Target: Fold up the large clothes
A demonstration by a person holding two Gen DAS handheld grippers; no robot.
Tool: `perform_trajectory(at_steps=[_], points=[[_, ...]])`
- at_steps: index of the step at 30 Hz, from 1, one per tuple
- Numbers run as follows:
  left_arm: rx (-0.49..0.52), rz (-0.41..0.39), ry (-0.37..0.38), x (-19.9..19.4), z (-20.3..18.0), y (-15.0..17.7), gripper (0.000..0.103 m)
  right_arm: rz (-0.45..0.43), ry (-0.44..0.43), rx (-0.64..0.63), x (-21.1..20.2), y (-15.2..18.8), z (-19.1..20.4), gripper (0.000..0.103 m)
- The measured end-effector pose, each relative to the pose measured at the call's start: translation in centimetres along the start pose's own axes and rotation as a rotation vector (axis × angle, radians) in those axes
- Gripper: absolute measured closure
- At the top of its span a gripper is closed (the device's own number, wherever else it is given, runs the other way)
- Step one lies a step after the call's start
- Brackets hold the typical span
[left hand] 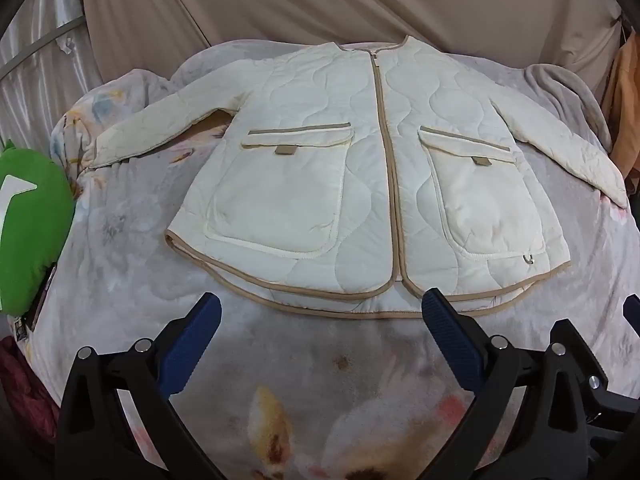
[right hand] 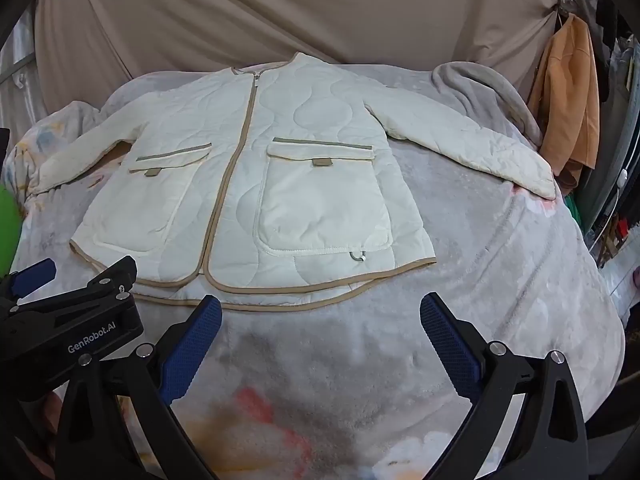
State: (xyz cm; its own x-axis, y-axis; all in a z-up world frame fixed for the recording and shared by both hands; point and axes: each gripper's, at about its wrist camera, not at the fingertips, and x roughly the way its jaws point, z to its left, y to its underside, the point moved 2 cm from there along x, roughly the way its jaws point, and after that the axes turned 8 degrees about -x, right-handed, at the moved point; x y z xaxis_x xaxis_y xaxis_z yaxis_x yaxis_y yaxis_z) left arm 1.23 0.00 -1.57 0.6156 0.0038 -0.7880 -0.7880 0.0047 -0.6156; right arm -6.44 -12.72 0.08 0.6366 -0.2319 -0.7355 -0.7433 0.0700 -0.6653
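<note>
A cream quilted jacket point(left hand: 360, 168) with tan trim lies flat and zipped, front up, on a grey floral blanket point(left hand: 320, 380), both sleeves spread out to the sides. It also shows in the right wrist view point(right hand: 260, 184). My left gripper point(left hand: 322, 308) is open and empty, hovering just short of the jacket's hem. My right gripper point(right hand: 320, 312) is open and empty, also just short of the hem, to the right of the left gripper point(right hand: 68, 300).
A green cushion point(left hand: 28, 232) lies at the blanket's left edge. A tan sheet point(left hand: 320, 0) hangs behind. An orange garment point(right hand: 568, 112) hangs at the far right. A bunched grey blanket fold point(right hand: 480, 88) lies by the right sleeve.
</note>
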Motion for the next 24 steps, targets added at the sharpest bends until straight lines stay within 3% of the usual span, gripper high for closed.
perform_trajectory(at_steps=[24], points=[[0.008,-0.003,-0.007,-0.61,0.06,0.02,0.005,0.010,0.007,-0.004,-0.18,0.19,-0.01,0.005]])
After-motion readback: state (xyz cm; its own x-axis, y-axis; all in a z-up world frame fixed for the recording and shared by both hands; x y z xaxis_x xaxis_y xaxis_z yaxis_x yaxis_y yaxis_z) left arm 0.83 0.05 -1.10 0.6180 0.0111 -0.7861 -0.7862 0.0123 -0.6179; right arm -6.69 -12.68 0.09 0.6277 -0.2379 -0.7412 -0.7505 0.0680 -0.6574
